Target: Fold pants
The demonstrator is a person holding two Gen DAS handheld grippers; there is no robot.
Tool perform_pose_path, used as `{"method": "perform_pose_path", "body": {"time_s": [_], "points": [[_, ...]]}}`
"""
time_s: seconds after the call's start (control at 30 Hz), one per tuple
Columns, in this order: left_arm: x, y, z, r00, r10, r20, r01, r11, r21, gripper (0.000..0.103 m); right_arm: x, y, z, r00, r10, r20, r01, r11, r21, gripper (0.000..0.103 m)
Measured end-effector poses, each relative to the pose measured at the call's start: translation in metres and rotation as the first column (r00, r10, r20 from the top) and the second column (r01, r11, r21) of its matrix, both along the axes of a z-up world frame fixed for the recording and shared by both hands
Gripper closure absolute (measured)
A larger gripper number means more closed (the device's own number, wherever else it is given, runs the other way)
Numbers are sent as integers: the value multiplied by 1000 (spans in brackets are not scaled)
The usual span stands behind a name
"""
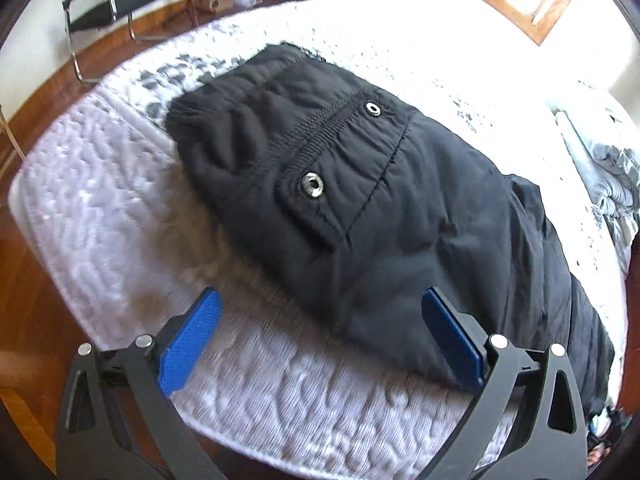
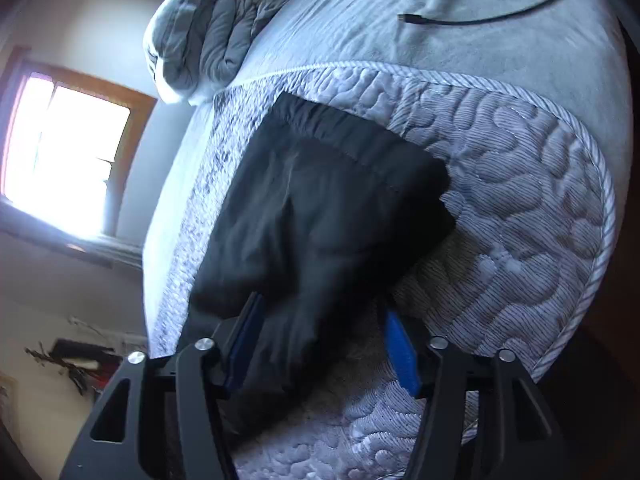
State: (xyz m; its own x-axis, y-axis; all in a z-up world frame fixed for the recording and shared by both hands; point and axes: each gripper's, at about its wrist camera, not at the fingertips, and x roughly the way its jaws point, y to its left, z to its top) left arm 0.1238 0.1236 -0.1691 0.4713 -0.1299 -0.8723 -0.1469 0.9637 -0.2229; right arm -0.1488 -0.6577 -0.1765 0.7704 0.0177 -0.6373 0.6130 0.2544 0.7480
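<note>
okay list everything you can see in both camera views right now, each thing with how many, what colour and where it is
pants: one, black, lying on the quilted cover, waistband with two metal snaps toward the far edge
quilted cover: one, pale grey-white, spread over the bed under the pants
bedsheet: one, light grey, beyond the cover's piped edge
bundled duvet: one, grey, at the far end of the bed
cable: one, black, lying on the sheet
chair: one, black with a chrome frame, on the wood floor beyond the bed
window: one, wood-framed, bright, in the wall
left tongs: one, black with blue pads, open, over the near edge of the pants
right tongs: one, black with blue pads, open, pants fabric between the fingers
</note>
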Motion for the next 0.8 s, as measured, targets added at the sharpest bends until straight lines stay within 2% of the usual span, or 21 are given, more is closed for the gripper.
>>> {"method": "perform_pose_path", "body": {"time_s": [0.1,0.2,0.23,0.27,0.3,0.4,0.5,0.6,0.73,0.8], "points": [[-18,-2,8,1000,-14,13,13,1000,20,3,2,-5,-5,1000,-10,-8,10,1000,8,42],[-31,-3,11,1000,-22,14,22,1000,1,3,10,-10,-11,1000,-22,0,22,1000,20,44],[-35,-6,11,999,-30,12,30,1000,-5,3,13,-12,-14,999,-32,-4,32,999,25,48],[-34,-11,13,999,-36,11,36,999,-11,3,15,-12,-17,999,-37,-10,37,999,28,62],[-34,-16,12,999,-40,10,40,999,-14,3,18,-14,-19,999,-41,-10,41,999,34,71],[-38,-20,13,998,-64,1,64,998,-27,3,24,-17,-21,999,-43,16,42,998,54,87],[-43,-28,14,997,-74,3,74,997,-31,3,31,-10,0,999,-32,-20,31,999,-39,92],[-46,-31,16,996,-90,9,90,995,-42,3,42,3,34,999,-14,-37,8,987,-162,93],[-51,-36,16,994,-109,3,109,992,-66,3,67,29,87,998,52,-46,-63,947,-314,93],[-53,-37,16,993,-117,3,116,991,-72,3,82,48,112,992,108,-60,-123,909,-399,93]]}}
